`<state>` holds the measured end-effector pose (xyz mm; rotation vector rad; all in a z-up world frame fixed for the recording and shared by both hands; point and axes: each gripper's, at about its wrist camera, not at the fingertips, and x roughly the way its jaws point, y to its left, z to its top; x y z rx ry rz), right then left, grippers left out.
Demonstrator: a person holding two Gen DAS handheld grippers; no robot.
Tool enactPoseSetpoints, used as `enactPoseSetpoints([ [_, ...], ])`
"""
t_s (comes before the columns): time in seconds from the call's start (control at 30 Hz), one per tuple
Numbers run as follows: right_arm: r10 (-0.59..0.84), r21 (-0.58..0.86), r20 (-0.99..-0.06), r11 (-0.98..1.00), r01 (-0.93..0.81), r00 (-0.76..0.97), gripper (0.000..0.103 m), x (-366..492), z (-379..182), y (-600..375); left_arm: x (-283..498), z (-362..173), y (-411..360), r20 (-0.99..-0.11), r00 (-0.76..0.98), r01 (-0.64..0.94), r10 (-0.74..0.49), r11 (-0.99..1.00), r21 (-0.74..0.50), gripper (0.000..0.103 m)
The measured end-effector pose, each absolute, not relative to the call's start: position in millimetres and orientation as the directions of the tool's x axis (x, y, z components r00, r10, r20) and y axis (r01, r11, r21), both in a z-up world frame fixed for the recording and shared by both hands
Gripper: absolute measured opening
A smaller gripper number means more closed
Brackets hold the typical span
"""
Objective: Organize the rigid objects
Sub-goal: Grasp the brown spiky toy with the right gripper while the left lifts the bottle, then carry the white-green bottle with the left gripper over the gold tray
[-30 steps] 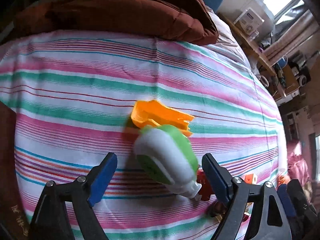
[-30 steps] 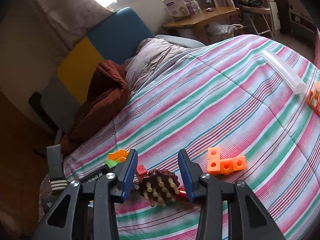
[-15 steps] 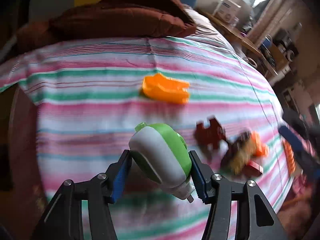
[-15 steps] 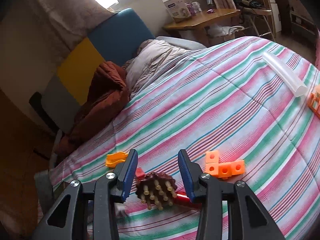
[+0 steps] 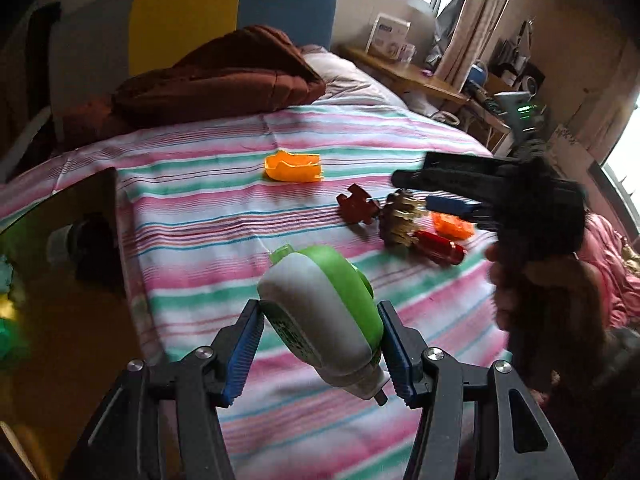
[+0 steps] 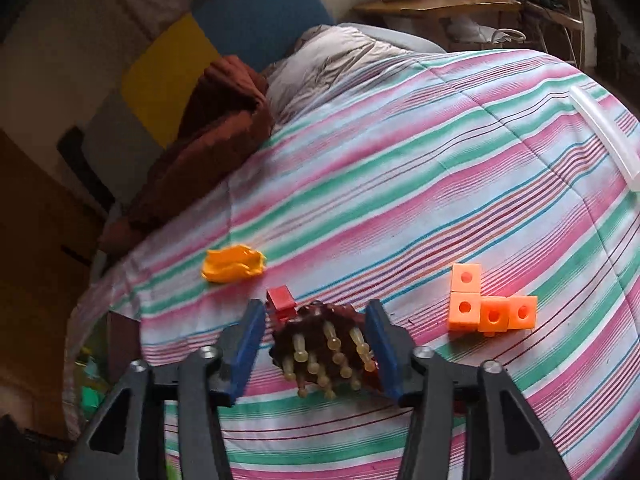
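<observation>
My left gripper (image 5: 320,354) is shut on a green and white plastic device (image 5: 320,312) and holds it above the striped bedspread (image 5: 208,208). My right gripper (image 6: 316,344) is open, its jaws on either side of a brown spiky toy (image 6: 324,344) with tan pegs; a gap shows on the left. That toy (image 5: 400,216) and the right gripper (image 5: 452,194) also show in the left wrist view. An orange plastic piece (image 5: 294,166) (image 6: 233,263), a dark red puzzle-shaped piece (image 5: 357,209) and joined orange cubes (image 6: 488,304) lie on the bed.
A brown blanket (image 5: 216,80) and a grey pillow (image 6: 332,64) lie at the head of the bed. A clear tube (image 6: 604,136) lies far right. A red cylinder (image 5: 440,246) lies by the spiky toy. A wooden desk (image 6: 436,4) stands beyond the bed.
My left gripper closed on the green and white device and lifted it up and back from the bed. My right gripper stayed around the spiky toy, shifting slightly.
</observation>
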<state>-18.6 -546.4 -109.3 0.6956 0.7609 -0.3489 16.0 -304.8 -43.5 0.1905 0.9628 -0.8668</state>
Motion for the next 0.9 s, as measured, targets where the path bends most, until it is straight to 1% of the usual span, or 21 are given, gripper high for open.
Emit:
enactPoseSetpoints([
  [0.27, -0.100, 0.286, -0.801, 0.802, 0.524, 0.591, 0.064, 2, -128, -529, 5, -20, -257, -0.740, 0.306, 0.713, -0.599, 0.659, -0.239, 0.058],
  [0.3, -0.124, 0.249, -0.799, 0.822, 0.511, 0.588, 0.064, 4, -128, -525, 5, -19, -250, -0.736, 0.315, 0.708, -0.600, 0.664, -0.239, 0.058],
  [0.37, -0.177, 0.170, -0.792, 0.855, 0.491, 0.584, 0.060, 5, -125, -516, 8, -14, -230, -0.727, 0.338, 0.692, -0.598, 0.681, -0.239, 0.058],
  [0.47, -0.186, 0.141, -0.794, 0.869, 0.473, 0.579, 0.059, 4, -124, -510, 17, -10, -195, -0.721, 0.375, 0.645, -0.583, 0.723, -0.249, 0.058],
  [0.6, -0.210, 0.110, -0.792, 0.875, 0.472, 0.574, 0.059, 2, -117, -504, 34, -2, -124, -0.713, 0.475, 0.525, -0.515, 0.816, -0.240, 0.058],
  [0.77, -0.204, 0.155, -0.770, 0.859, 0.488, 0.604, 0.059, -10, -102, -505, 47, -1, -32, -0.714, 0.588, 0.326, -0.380, 0.919, -0.221, 0.058],
  [0.9, -0.162, 0.218, -0.704, 0.877, 0.428, 0.692, 0.059, -15, -87, -498, 50, -10, 16, -0.730, 0.622, 0.198, -0.284, 0.959, -0.204, 0.058],
])
